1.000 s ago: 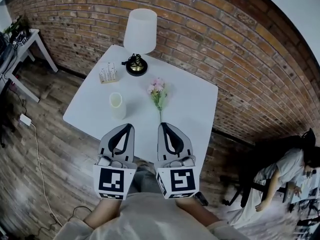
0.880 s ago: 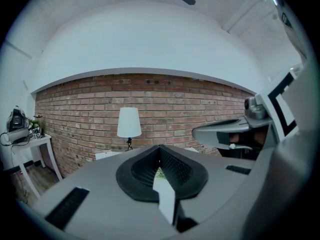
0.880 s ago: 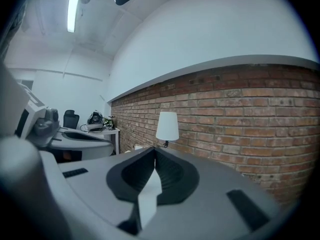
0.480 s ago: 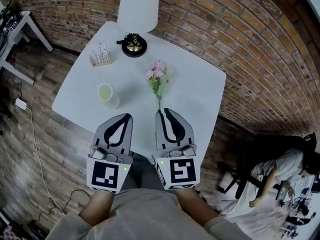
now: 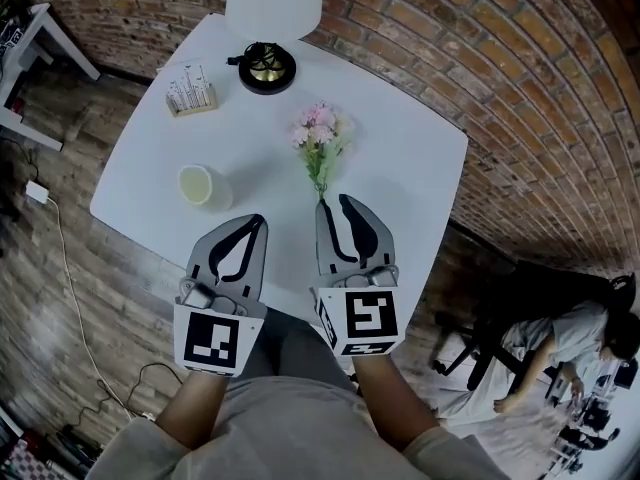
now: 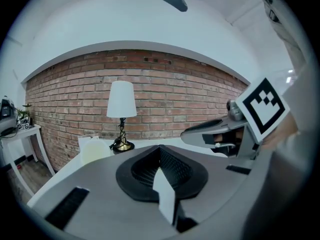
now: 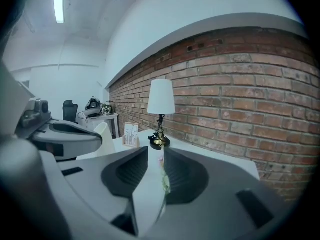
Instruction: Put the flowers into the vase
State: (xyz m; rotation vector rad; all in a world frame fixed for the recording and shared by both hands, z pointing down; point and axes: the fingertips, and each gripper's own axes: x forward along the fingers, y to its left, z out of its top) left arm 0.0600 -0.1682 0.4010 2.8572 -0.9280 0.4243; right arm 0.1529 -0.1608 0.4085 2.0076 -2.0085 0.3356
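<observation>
A small bunch of pink flowers (image 5: 320, 133) lies on the white table (image 5: 400, 178), with its green stem pointing at me. The cream vase (image 5: 198, 185) stands upright to the left of them. My right gripper (image 5: 333, 204) is over the table's near edge, its tips just short of the stem end. Its jaws have just been opening and stand slightly apart. In the right gripper view the stem (image 7: 163, 176) shows through the gap of the right gripper (image 7: 156, 151), and nothing is pinched. My left gripper (image 5: 257, 220) is shut and empty, near the vase (image 6: 94, 151).
A lamp (image 5: 268, 66) with a white shade and a small card holder (image 5: 190, 90) stand at the far side of the table. A brick wall (image 5: 500, 78) runs behind. A side table (image 5: 30, 38) is at far left, and a seated person (image 5: 590, 338) at right.
Both grippers have moved forward over the table's near edge, towards the flowers and the vase. The right jaws, shut before, now stand slightly apart.
</observation>
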